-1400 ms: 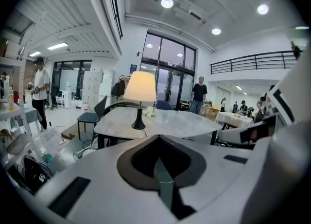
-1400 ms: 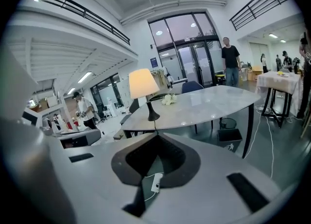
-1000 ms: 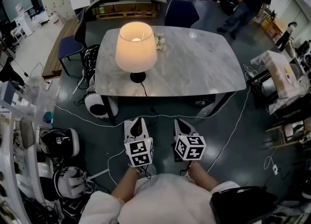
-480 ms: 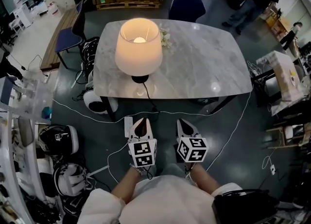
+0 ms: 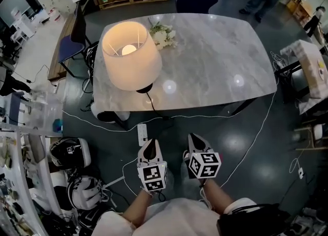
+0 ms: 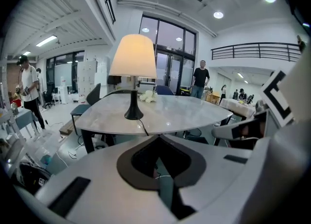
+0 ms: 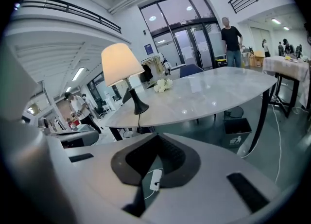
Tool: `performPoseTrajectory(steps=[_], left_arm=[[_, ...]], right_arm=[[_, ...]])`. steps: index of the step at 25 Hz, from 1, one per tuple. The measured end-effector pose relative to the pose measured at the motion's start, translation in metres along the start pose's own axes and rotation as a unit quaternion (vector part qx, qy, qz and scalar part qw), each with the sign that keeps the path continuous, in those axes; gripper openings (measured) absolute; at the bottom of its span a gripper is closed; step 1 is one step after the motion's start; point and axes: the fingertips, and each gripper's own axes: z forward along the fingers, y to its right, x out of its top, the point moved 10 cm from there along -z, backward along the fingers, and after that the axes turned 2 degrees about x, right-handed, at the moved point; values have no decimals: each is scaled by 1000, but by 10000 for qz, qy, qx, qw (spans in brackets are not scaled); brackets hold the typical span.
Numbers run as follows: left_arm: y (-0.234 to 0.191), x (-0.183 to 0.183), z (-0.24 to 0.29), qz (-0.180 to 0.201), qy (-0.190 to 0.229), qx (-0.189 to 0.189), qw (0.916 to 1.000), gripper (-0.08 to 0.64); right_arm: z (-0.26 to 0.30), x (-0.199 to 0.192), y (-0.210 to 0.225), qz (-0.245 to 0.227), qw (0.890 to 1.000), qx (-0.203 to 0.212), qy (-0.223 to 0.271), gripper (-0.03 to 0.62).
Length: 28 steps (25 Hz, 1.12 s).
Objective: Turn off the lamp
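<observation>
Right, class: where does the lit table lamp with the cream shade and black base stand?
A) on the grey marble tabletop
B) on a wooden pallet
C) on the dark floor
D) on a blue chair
A: the cream-shaded lamp glows with its black base resting on the grey marble tabletop, near the edge closest to the person.

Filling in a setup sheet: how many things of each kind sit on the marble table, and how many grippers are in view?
Lit lamp: 1
Bunch of white flowers: 1
Grippers: 2, the left gripper and the right gripper
Total: 4
</observation>
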Motion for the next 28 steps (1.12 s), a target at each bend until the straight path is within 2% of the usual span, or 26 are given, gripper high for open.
performPoseTrajectory(steps=[6, 14, 21, 28], left_arm=[[5, -39, 25, -14, -266, 135, 9996, 5], [3, -101, 94, -108, -460, 185, 9987, 5], [7, -165, 155, -89, -674, 181, 9975, 5], [7, -222, 196, -290, -771, 337, 9960, 5]], right_arm=[[28, -17, 30, 376, 9987, 348, 10, -2], [94, -68, 74, 624, 9967, 466, -214, -2], [158, -115, 110, 300, 9980, 498, -238, -2], [204, -179, 140, -238, 9954, 614, -691, 0]])
